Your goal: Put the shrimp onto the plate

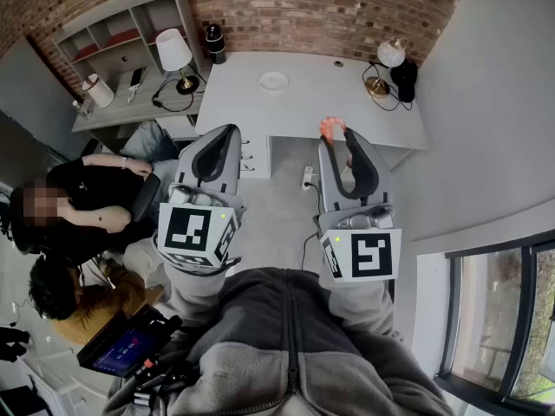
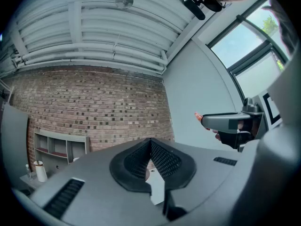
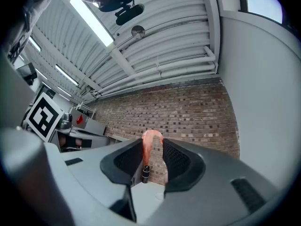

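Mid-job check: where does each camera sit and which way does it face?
Head view: on the person's head, down onto table, plate, left gripper, right gripper, grey jacket.
Left gripper view: on that gripper, along its shut empty jaws, toward brick wall.
Right gripper view: on that gripper, along jaws clamping shrimp, same brick wall.

A white table (image 1: 329, 102) carries a plate (image 1: 273, 81) and a lamp (image 1: 391, 54).

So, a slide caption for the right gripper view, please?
Right gripper holding a pink shrimp, with a brick wall behind.
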Demonstrator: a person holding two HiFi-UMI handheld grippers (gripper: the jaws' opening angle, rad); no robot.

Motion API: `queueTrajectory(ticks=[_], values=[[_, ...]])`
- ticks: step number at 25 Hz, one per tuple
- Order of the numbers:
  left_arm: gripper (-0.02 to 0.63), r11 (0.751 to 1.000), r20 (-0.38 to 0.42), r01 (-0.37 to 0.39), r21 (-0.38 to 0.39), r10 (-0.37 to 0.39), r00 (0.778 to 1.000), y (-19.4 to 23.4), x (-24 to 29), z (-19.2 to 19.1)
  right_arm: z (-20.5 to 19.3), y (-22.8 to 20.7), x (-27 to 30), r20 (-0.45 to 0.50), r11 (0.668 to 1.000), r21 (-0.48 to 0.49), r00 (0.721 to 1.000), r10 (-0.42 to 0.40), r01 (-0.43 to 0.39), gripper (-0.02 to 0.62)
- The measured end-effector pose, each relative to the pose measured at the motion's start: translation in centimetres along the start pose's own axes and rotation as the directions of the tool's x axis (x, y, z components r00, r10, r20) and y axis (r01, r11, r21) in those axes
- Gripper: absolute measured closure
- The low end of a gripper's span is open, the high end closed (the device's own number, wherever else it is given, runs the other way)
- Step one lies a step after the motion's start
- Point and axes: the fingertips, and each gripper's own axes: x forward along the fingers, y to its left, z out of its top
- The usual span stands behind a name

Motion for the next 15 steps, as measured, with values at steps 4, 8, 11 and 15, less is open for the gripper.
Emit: queueTrajectory(ticks=[4, 8, 11, 15], values=[[0.601, 1.0, -0.003, 0.004, -0.002, -0.004, 1.0, -0.1, 0.1, -0.2, -0.2, 0.0, -0.1, -0.002, 1.0, 0.001, 1.0, 0.0, 0.0, 0.462], [0.601, 1.0, -0.01, 0.001, -0.009, -0.001, 1.0, -0.1, 0.1, -0.4, -0.4, -0.1, -0.3, -0.009, 1.0, 0.01, 1.0, -0.003, 0.003, 0.462], [0.601, 1.0, -0.021, -0.001, -0.005, 0.001, 1.0, -0.2, 0.3, -0.7, -0.8, -0.7, -0.3, -0.019, 1.0, 0.023, 1.0, -0.012, 0.012, 0.462], [0.601, 1.0, -0.027, -0.01, -0.012, 0.01, 1.0, 0.1, 0.0, -1.0, -1.3, -1.1, -0.4, -0.03, 0.999, 0.033, 0.999, -0.023, 0.023, 0.462]])
